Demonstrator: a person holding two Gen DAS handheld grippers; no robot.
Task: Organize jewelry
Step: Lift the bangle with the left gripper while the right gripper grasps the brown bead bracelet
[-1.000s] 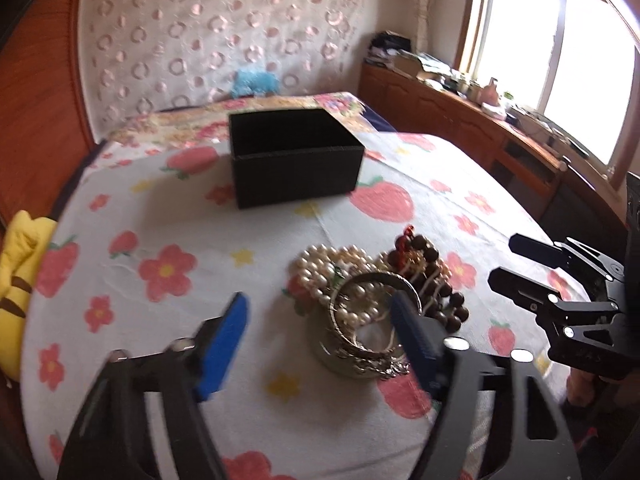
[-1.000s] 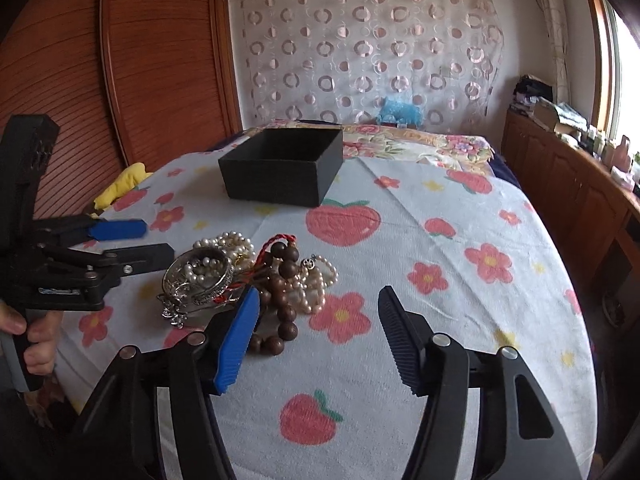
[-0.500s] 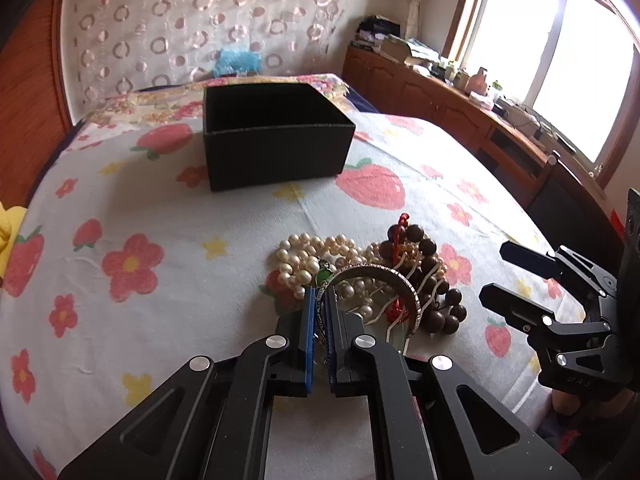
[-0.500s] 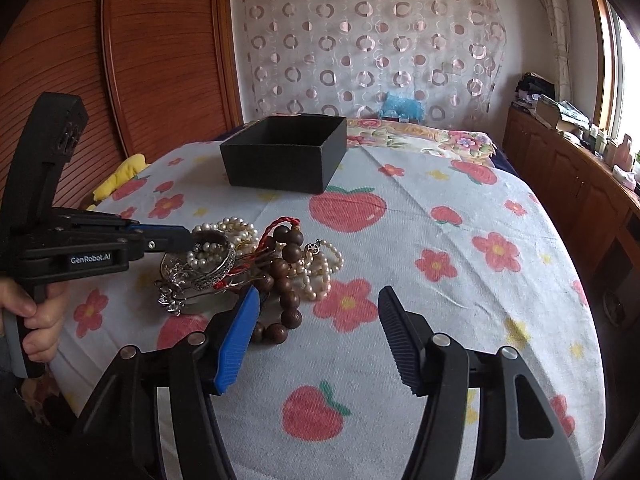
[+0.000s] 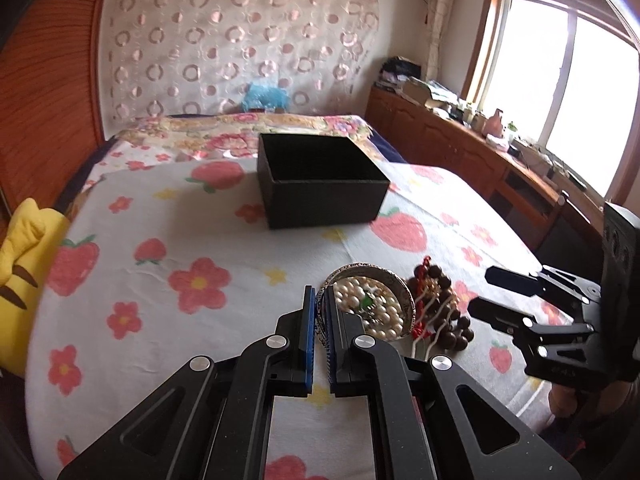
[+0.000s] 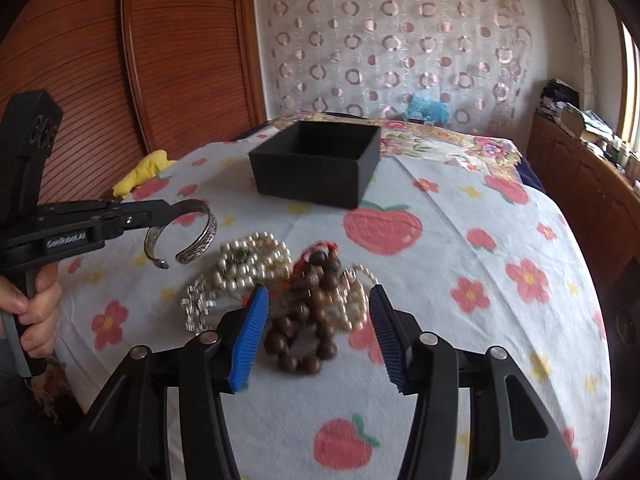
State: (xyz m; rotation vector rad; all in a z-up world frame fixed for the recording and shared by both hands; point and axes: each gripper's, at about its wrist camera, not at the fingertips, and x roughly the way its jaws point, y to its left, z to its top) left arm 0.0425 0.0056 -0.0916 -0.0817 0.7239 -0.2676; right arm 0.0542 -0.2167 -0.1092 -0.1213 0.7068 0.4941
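My left gripper [image 5: 318, 300] is shut on a silver cuff bangle [image 5: 372, 270] and holds it above the floral bedspread. In the right wrist view that left gripper [image 6: 168, 212] carries the bangle [image 6: 206, 232] clear of the pile, to its left. On the spread lie a pearl necklace [image 6: 252, 260], a small silver chain piece [image 6: 198, 304] and a brown wooden bead bracelet [image 6: 312, 320]. My right gripper [image 6: 320, 296] hovers over the bead bracelet with its jaws closing; the beads lie between the pads, untouched. An open black box [image 6: 316, 168] stands farther back.
A yellow plush [image 5: 24, 248] lies at the bed's left edge and a blue plush [image 5: 266, 96] by the curtained wall. Wooden cabinets [image 5: 480, 152] run under the window on the right. A person's hand [image 6: 36, 308] grips the left handle.
My left gripper closed on the silver bangle and lifted it off the pile, away to the left. My right gripper's jaws narrowed over the wooden beads.
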